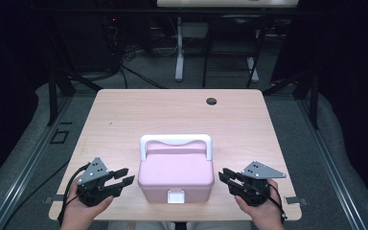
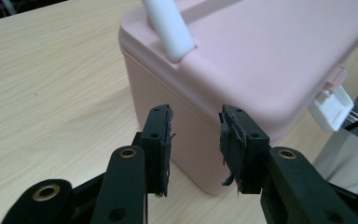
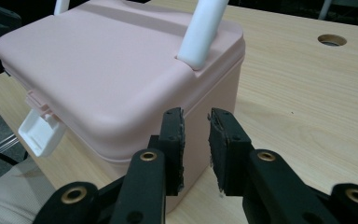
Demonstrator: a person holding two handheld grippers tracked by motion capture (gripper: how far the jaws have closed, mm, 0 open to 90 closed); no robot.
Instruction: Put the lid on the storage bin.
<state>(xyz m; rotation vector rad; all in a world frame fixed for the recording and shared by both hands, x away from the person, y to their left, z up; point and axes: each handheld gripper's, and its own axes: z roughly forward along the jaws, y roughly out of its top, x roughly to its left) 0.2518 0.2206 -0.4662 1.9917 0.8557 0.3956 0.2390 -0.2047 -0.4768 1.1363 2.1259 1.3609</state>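
A light wood desk (image 1: 124, 115) carries one thing — a pink box (image 1: 176, 173) with a white handle, at the middle of its near edge.

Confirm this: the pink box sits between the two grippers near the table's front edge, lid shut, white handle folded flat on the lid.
One thing is wrong: the white handle stands upright, not flat; both gripper views show its posts rising from the lid. The pink box does sit shut between the left gripper and right gripper.

The high view looks forward and down. Each gripper view looks close along its jaws at the box (image 1: 176, 172) between them.
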